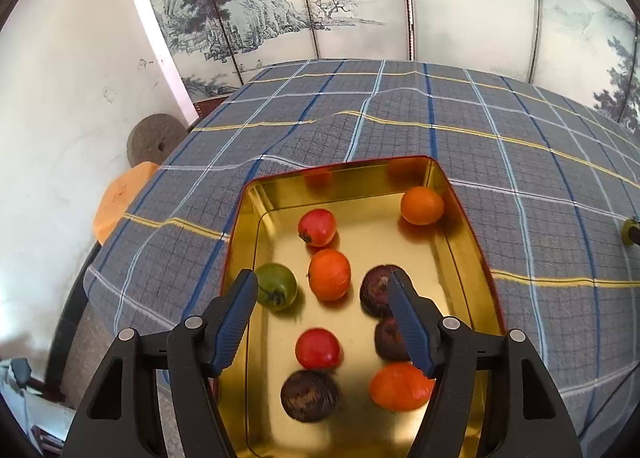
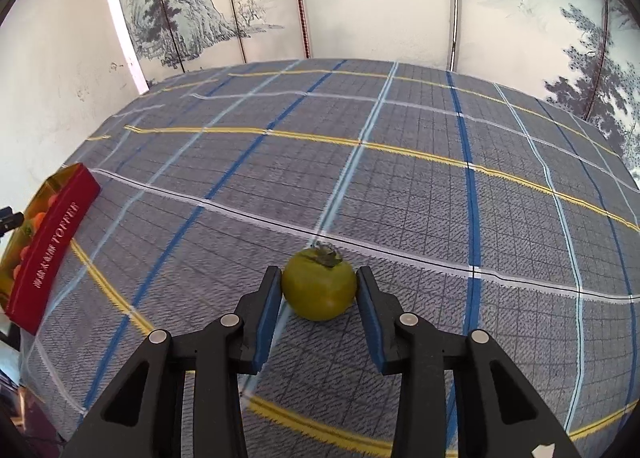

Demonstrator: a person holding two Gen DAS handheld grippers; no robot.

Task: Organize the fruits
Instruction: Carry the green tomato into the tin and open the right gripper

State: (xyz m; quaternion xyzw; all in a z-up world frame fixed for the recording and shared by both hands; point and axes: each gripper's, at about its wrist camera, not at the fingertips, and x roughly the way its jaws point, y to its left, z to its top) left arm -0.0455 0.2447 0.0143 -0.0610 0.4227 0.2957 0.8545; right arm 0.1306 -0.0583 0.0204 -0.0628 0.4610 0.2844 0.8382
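Fruits lie in gold tin (image 1: pixel 460 226), 9 there. Left gripper (image 1: pixel 322 290) hangs above, jaws apart, nothing between: likely just unloaded. Right gripper (image 2: pixel 318 290) clamps green persimmon (image 2: pixel 319 284) on checked cloth (image 2: pixel 440 186), frame centre, probably for tin next.

Glossy gold metal tin (image 1: pixel 460 226), matt woven tablecloth (image 1: pixel 400 118)

"toffee" in white on the red tin (image 2: pixel 52 242) side.
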